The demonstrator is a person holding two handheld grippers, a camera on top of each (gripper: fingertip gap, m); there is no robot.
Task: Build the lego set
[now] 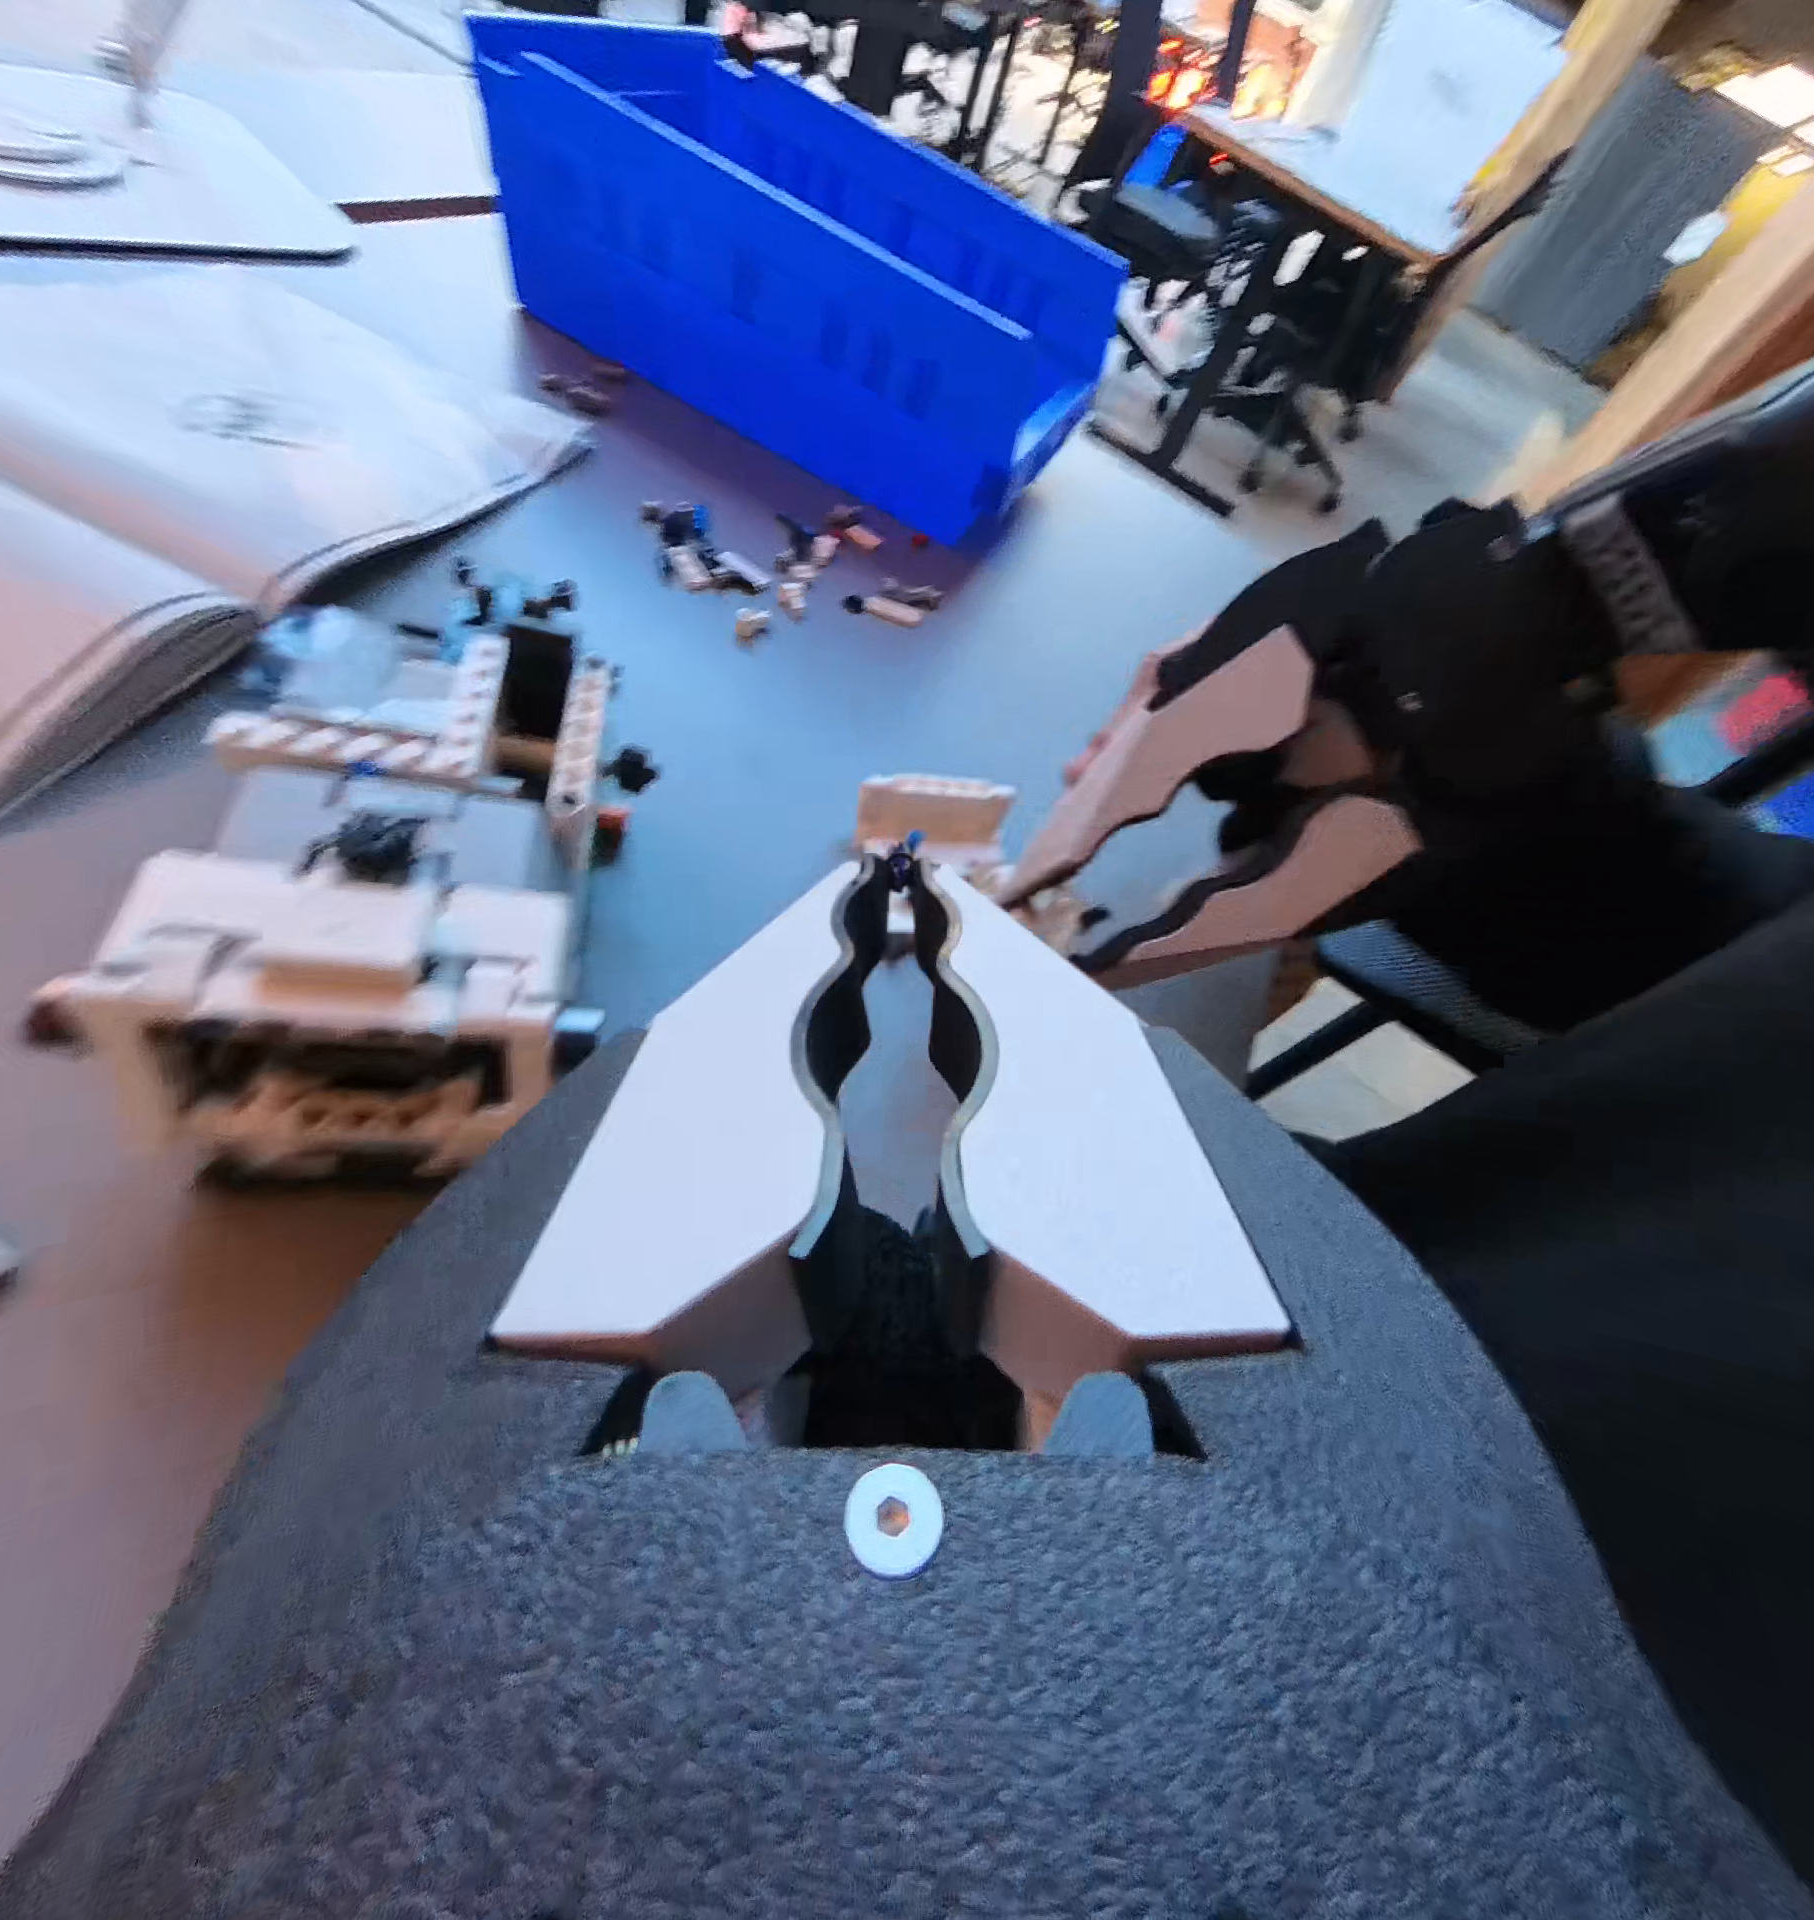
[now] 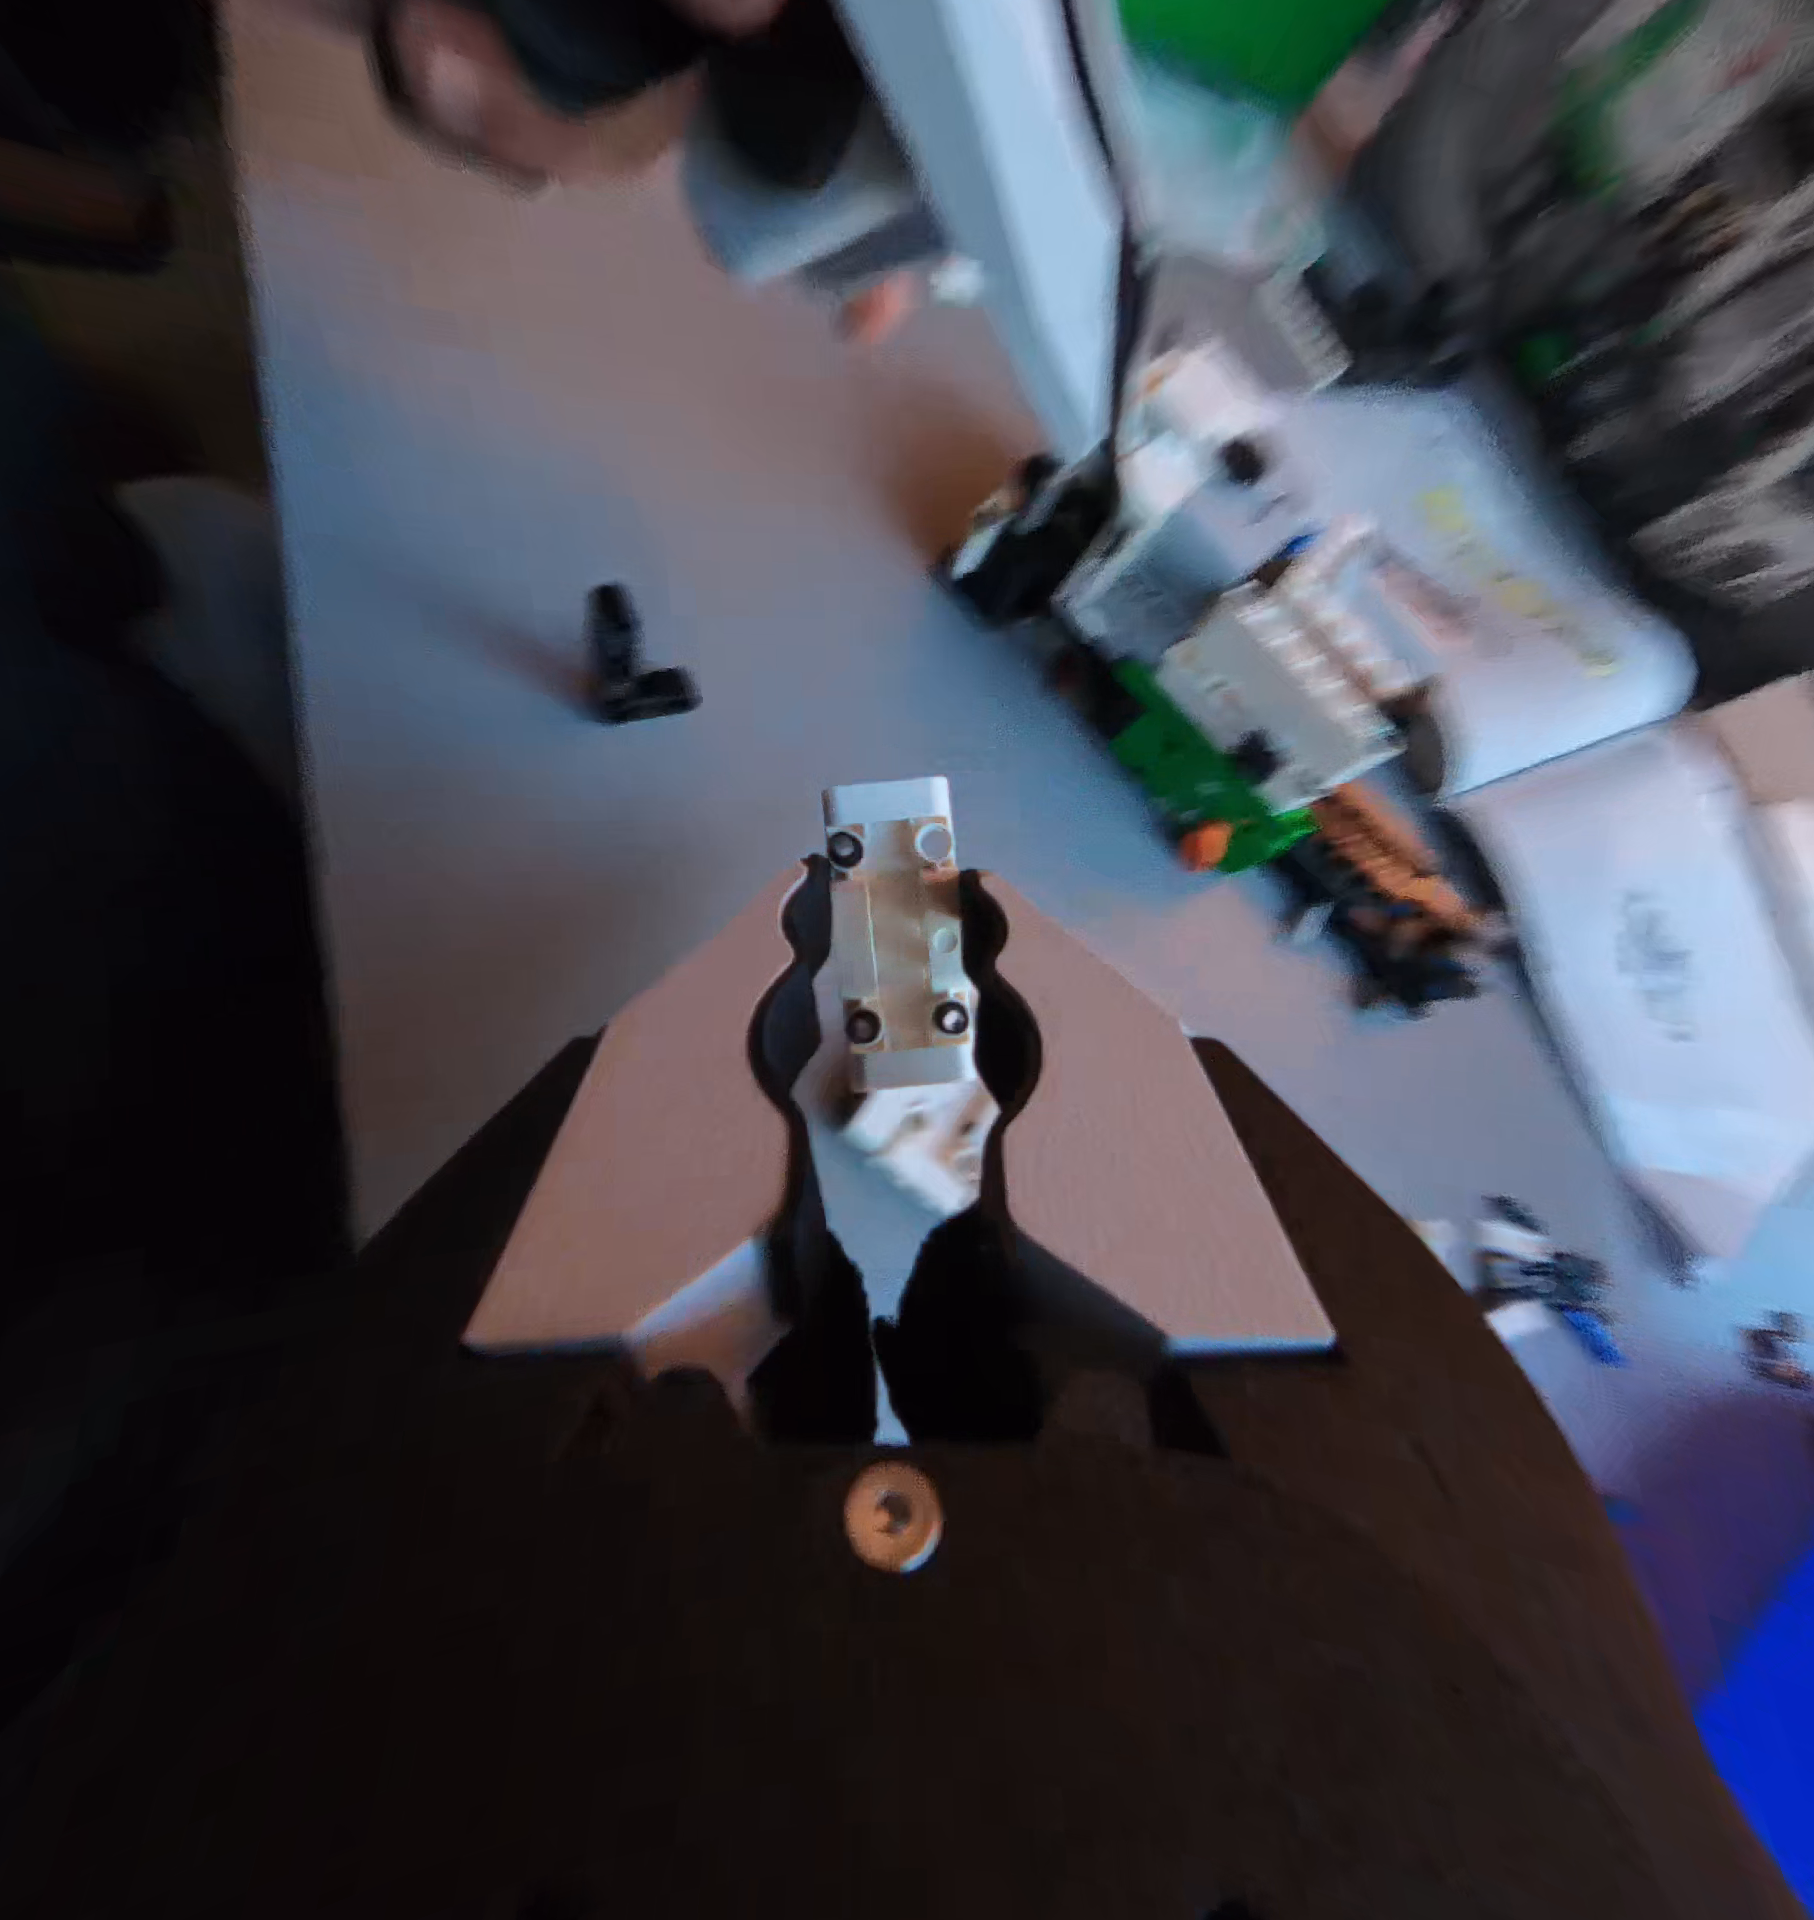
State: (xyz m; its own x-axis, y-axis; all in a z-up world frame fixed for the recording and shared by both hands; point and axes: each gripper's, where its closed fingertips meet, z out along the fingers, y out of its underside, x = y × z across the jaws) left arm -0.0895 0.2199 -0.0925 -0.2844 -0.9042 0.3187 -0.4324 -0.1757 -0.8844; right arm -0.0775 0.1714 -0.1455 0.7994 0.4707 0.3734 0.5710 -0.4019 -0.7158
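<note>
On your far left, the white partial build (image 1: 321, 977) sits on the desk (image 1: 799, 717), with loose pieces (image 1: 789, 571) scattered before the blue bin (image 1: 778, 281). Your left gripper (image 1: 900, 871) has its fingers (image 1: 737, 1081) nearly closed, pinching a tiny dark-blue piece (image 1: 903, 857) at the very tips. To its right, your right gripper (image 2: 898, 883) clenches a white block (image 2: 898, 935) between its fingers (image 2: 1100, 1132), the block jutting past both tips. A black L-shaped piece (image 2: 628, 660) lies well apart.
</note>
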